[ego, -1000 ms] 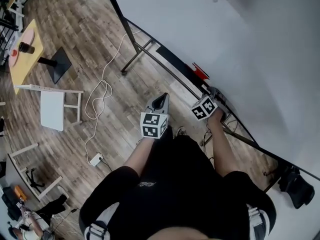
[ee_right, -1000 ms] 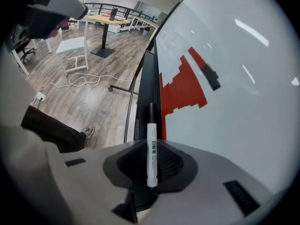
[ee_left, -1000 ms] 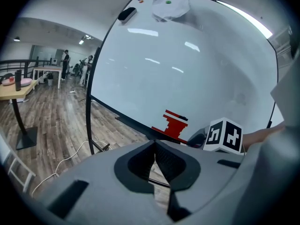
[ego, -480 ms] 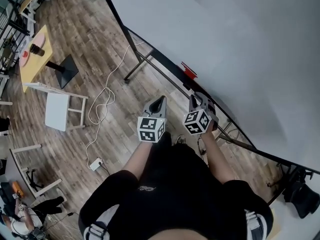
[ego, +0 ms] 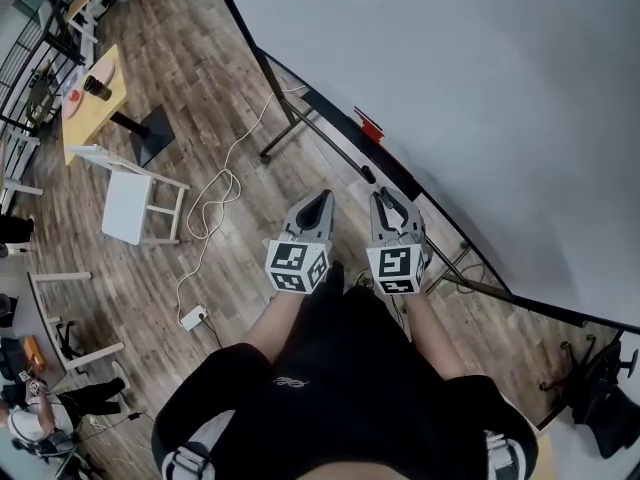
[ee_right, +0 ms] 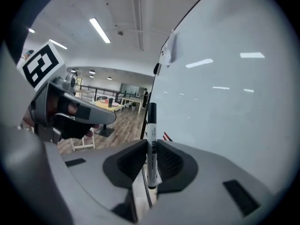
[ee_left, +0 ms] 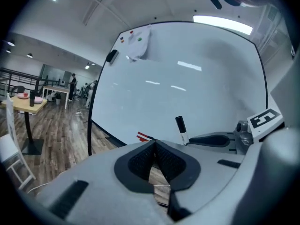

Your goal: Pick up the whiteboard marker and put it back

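The right claw [ee_right: 150, 149] grasps the whiteboard marker [ee_right: 151, 121] by its white barrel, with the black cap sticking out past the pads, close in front of the whiteboard [ee_right: 234, 78]. The left claw [ee_left: 154, 144] is clenched on nothing, just beside the right one.

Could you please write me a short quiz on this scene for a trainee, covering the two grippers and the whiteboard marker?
1. True or false: the left gripper is shut with nothing between its fingers.
2. What is the right gripper shut on? A a sponge; B the whiteboard marker; C a ruler.
3. Fill in: the big white surface facing both grippers is a ____.
Key: 1 true; 2 B; 3 whiteboard.
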`<state>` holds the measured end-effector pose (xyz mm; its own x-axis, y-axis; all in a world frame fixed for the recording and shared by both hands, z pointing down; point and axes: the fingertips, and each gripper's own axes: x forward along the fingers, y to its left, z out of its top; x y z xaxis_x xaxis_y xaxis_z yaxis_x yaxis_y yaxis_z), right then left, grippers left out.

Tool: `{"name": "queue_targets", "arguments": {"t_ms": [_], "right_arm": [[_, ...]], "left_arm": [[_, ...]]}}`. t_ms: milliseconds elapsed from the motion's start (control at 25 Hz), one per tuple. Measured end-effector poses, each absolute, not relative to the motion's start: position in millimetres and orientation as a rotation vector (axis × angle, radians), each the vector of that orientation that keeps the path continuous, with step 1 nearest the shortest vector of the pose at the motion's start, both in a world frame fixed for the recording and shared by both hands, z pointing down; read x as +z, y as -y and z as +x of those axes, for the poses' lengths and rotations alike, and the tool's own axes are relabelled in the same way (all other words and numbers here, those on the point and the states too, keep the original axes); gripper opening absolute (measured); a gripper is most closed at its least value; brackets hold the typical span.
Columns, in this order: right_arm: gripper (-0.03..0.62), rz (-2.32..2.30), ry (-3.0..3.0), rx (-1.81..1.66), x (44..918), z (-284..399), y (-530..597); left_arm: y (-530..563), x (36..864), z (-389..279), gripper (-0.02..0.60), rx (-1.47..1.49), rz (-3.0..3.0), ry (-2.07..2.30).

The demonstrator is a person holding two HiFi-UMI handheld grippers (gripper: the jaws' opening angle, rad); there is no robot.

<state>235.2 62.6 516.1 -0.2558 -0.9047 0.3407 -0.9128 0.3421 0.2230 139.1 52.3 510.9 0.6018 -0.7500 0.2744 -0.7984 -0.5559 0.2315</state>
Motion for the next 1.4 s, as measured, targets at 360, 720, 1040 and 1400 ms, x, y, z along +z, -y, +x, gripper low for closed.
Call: {"name": "queue_targets", "arguments": {"t_ms": [360,720,1040,1400], "right_arm": [[0.054,1.644,2.416,0.084,493,215,-103],[0.054,1.51,2.498,-0.007,480,158,-106],[0.054,1.343,2.665,0.006,472,33,-86],[0.054,1.233,2.684,-0.017,477,-90,-56]], "left_arm": [[-98,489,119,0.007,0.214,2.532,1.383],[-109,475,64,0.006,0.153,2.48,1.503],[-104,470,-59,0.008,0.108,2.373,1.711],[-85,482,-186,0.007,0.056,2.285,1.778]]}}
